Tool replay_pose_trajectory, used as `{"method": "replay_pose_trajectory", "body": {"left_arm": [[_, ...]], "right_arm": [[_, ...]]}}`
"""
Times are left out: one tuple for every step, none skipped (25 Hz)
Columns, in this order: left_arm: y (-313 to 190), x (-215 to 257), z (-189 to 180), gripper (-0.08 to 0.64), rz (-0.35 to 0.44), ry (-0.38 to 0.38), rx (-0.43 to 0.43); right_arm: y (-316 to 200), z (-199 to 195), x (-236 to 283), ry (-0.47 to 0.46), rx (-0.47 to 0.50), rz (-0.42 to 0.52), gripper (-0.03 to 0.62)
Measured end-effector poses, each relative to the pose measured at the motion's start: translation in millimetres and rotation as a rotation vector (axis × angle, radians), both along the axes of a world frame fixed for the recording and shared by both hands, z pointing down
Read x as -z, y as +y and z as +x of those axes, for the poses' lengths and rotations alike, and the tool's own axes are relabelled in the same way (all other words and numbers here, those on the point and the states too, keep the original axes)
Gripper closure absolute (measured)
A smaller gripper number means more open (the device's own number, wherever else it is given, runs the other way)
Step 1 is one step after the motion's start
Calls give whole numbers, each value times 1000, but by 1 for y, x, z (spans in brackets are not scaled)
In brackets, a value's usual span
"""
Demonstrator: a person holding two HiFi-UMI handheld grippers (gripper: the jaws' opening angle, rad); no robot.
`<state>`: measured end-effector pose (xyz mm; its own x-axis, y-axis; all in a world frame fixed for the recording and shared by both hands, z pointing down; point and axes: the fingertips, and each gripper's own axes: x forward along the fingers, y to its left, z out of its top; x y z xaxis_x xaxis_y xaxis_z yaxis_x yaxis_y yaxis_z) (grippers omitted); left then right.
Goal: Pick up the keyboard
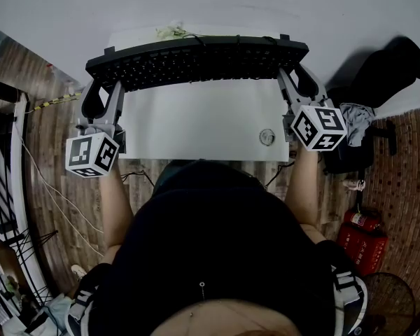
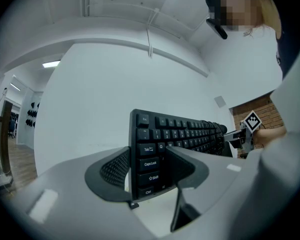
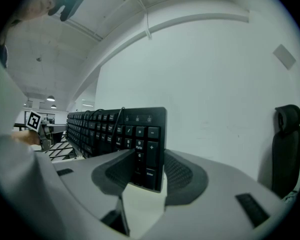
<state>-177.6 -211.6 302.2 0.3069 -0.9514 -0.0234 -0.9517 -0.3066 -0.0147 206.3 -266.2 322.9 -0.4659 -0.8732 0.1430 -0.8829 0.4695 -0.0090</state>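
The keyboard (image 1: 196,61) is hanging above the far part of the counter (image 1: 203,124), its long axis running left to right. The left gripper (image 1: 103,89) is clamping its left end and the right gripper (image 1: 292,82) its right end.

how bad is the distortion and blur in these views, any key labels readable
Head view: fisheye curves the wall base, keyboard sharp but labels too small. Left gripper view: strong fisheye with dark round edges, near jaws soft, Tab, Caps Lock and Shift legible. Right gripper view: same bowing, dim left side, keypad labels only partly legible.
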Motion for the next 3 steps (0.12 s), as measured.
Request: {"method": "replay_pose_trajectory", "body": {"left_arm": [[-1, 0, 0, 328, -1, 0, 0], [-1, 0, 0, 328, -1, 0, 1], [-1, 0, 0, 328, -2, 0, 1]], "right_arm": [[-1, 0, 0, 0, 0, -1, 411], [-1, 0, 0, 1, 0, -2, 411], [-2, 0, 0, 1, 0, -3, 411]]}}
